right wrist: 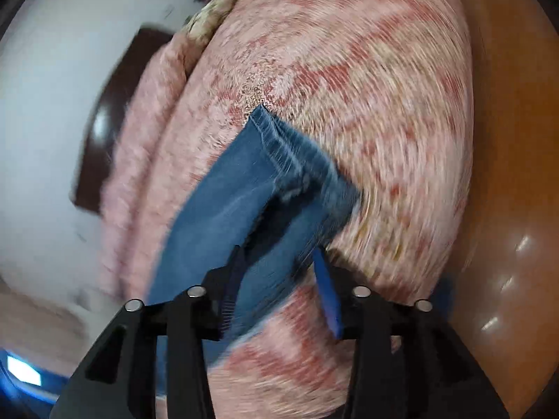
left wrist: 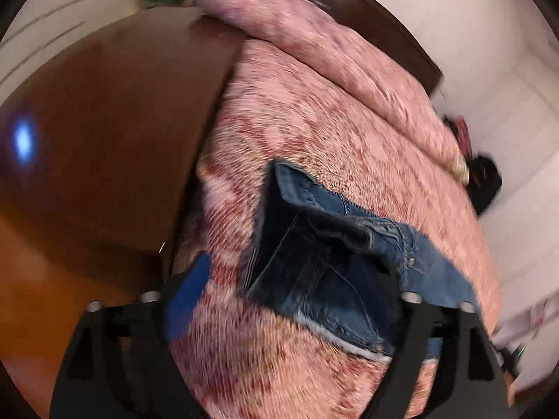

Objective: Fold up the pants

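Observation:
Blue denim pants (left wrist: 325, 265) lie on a pink and red patterned bedspread (left wrist: 314, 122). In the left wrist view the waistband end gapes open, showing the dark inside. My left gripper (left wrist: 290, 300) is open wide, its blue-padded finger (left wrist: 188, 293) on the left over the bedspread and the other finger at the pants' right. In the right wrist view the pants (right wrist: 251, 195) run between the fingers of my right gripper (right wrist: 279, 279). Its jaws stand a little apart around the denim, without a firm grip that I can see. Both views are motion-blurred.
The bedspread (right wrist: 367, 87) covers a bed with a dark wooden headboard (left wrist: 367, 10) and a rolled pink blanket (left wrist: 332, 52). Brown wooden floor (left wrist: 104, 122) lies beside the bed. White walls surround it. A dark object (left wrist: 484, 181) sits by the far bedside.

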Motion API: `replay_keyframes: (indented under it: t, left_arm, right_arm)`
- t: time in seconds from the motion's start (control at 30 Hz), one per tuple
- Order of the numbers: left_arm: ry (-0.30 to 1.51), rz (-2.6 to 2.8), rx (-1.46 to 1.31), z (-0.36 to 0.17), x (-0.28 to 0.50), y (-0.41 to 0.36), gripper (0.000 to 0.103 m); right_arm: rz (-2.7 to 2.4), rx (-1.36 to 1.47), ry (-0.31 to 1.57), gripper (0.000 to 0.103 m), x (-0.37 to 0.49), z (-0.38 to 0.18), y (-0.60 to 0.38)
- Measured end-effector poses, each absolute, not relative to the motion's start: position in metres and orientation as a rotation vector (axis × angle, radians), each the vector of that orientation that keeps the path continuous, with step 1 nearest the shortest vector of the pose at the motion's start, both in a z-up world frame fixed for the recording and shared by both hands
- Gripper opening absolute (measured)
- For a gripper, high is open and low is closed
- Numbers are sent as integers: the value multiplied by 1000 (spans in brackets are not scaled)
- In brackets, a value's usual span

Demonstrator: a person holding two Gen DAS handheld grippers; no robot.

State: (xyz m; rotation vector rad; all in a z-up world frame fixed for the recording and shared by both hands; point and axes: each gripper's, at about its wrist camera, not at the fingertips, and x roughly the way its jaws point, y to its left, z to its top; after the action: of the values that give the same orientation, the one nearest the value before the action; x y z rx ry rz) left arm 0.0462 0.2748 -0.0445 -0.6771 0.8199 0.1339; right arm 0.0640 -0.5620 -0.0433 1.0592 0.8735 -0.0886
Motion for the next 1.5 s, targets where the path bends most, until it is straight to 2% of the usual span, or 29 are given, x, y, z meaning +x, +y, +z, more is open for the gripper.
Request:
replay_keyframes:
  t: [0.17, 0.5, 0.53, 0.57, 0.6, 0.83, 1.0, 1.07, 1.13, 1.17, 1.23, 1.37, 1.5]
  left_arm:
    - [773, 65, -859, -46, 10, 265, 92]
    - [760, -62, -1036, -56, 7, 222, 94]
    - [751, -67, -1064, -58, 10, 222, 94]
    - [739, -69, -1079, -58, 12, 220, 94]
    - [717, -73, -1098, -58, 16, 220, 94]
    - [653, 13, -1204, -61, 43, 225, 94]
    - [663, 56, -1224, -69, 74, 219, 93]
    - [709, 69, -1221, -80, 91, 212, 75]
    - [746, 62, -1241, -89, 103, 209, 41]
    - [753, 69, -1237, -90, 109, 208, 40]
    - [763, 65, -1217, -84, 120, 207, 18]
    - [766, 49, -1225, -66, 143, 214, 10]
    - [618, -62, -1226, -34, 146, 220, 9]
  right_arm:
    - [-74, 1289, 776, 41, 62, -51, -560]
    - [-75, 1282, 824, 41, 114, -69, -545]
    - [-75, 1279, 815, 22, 116, -70, -544]
    - [-87, 1255, 807, 10, 115, -73, -545]
    - [-100, 1235, 814, 3, 116, -75, -542]
    - [-88, 1222, 872, 2, 115, -91, -534]
    - [-73, 1337, 876, 2, 108, -97, -548]
    - [-80, 1341, 899, 2, 110, -98, -549]
    - [-87, 1307, 909, 2, 111, -94, -547]
    - [-91, 1258, 925, 2, 115, -89, -545]
    - [-92, 1207, 959, 1, 123, -81, -542]
    - [7, 1193, 890, 1, 153, -35, -536]
    - [262, 1232, 546, 1, 164, 49, -535]
